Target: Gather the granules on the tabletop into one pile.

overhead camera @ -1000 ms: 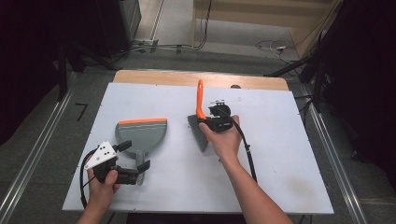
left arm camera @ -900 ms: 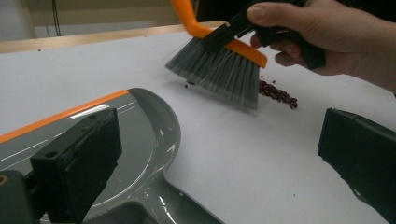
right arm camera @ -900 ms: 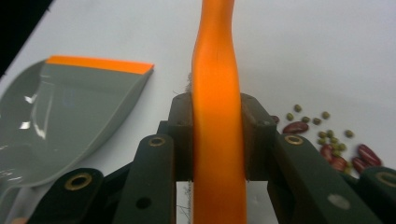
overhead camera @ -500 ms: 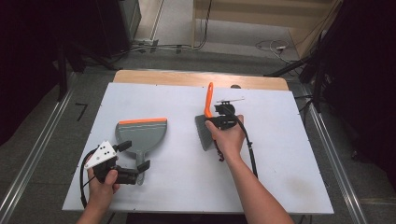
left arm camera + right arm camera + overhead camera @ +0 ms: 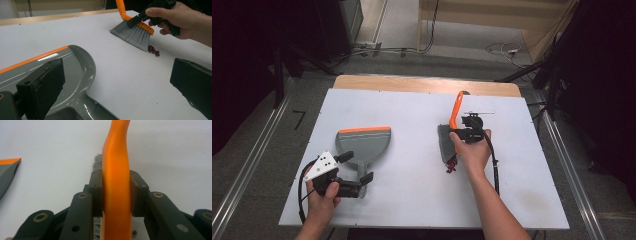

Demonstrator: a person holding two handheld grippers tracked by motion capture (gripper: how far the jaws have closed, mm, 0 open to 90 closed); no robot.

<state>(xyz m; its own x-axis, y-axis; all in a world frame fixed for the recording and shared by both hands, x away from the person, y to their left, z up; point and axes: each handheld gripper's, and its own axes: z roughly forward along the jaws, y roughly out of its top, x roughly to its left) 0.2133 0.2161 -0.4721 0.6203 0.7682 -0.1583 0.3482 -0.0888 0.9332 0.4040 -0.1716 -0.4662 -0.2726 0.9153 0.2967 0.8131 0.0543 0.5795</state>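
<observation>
Right hand-held gripper point(image 5: 460, 134), centre-right, clamps the orange-handled grey-bristled brush point(image 5: 451, 131), bristles on the white table point(image 5: 412, 105) by dark red crumbs point(image 5: 451, 165). It shifted right since earlier. Left hand-held gripper point(image 5: 364, 182), lower left, open around the grey plastic dustpan point(image 5: 362, 145) handle, unmoved.

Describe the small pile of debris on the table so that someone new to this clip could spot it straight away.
Start at the white table and go to its right half, where the right gripper holds the orange-handled brush. The dark red bits lie at the near end of its grey bristles, the sole loose scraps on the white surface.
</observation>
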